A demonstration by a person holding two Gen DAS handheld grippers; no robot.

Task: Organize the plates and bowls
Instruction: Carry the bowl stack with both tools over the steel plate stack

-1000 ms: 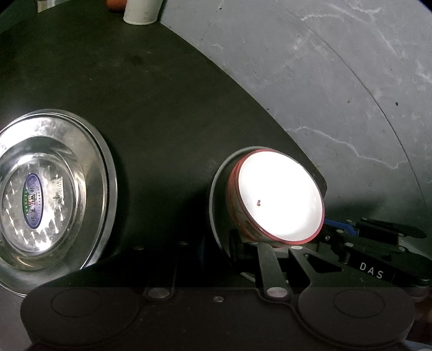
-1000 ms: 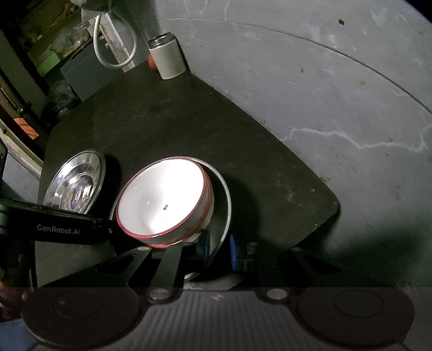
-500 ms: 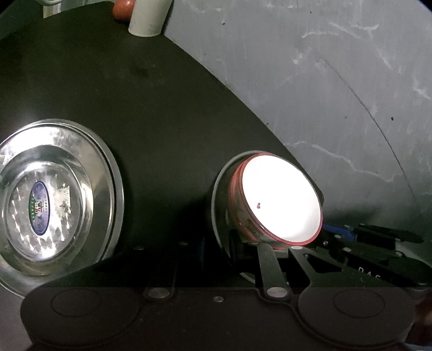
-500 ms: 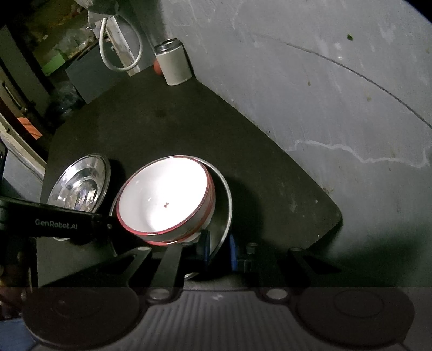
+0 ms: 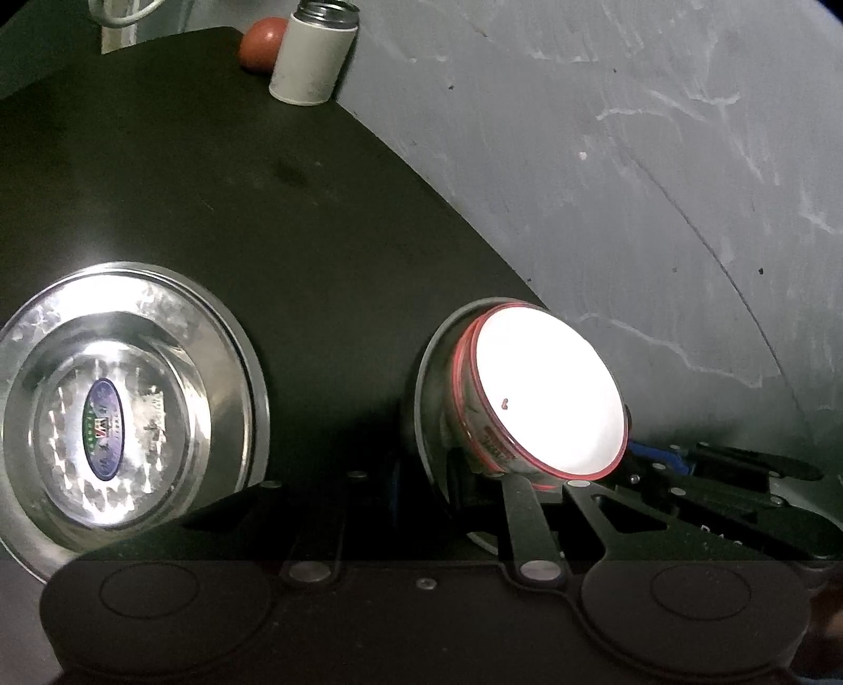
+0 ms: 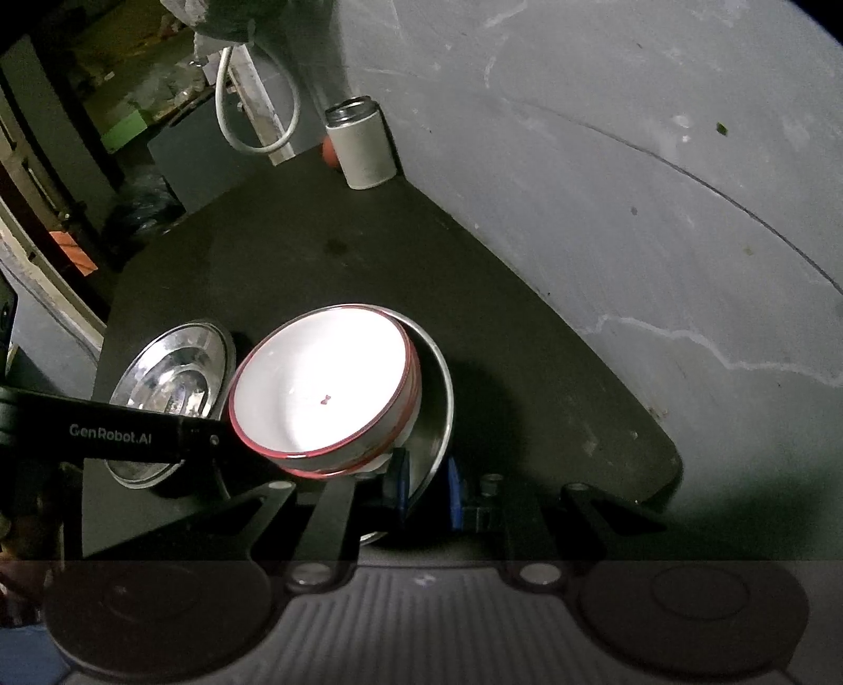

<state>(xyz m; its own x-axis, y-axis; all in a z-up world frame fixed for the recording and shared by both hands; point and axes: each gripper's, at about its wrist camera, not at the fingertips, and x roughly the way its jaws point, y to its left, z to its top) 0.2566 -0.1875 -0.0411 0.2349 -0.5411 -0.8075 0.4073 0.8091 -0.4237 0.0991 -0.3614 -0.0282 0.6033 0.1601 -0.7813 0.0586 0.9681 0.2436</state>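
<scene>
Reading off the right wrist view, I can make out "GenRobot.AI" printed in white along the left tool [image 6: 211, 440], which reaches in from the left edge to the rim of the white bowl [image 6: 321, 390]. That bowl, trimmed in red, sits inside a steel plate [image 6: 440, 416] straight ahead of my right tool [image 6: 424, 495], whose blue-padded fingers [image 6: 453, 492] close on the plate's near edge. A tiny red mark dots the bowl's inside, too small to read.

From the left wrist view, the right tool [image 5: 658, 463] shows only "DA" of its lettering; the rest is cut off. I cannot tell whether the left tool is clamped or merely touching. A second steel plate [image 5: 126, 416], left of it on the dark bench [image 5: 211, 184], carries an oval blue sticker [image 5: 104, 429] with illegible print. A white canister [image 5: 313, 52] and red ball [image 5: 261, 50] stand far ahead.
</scene>
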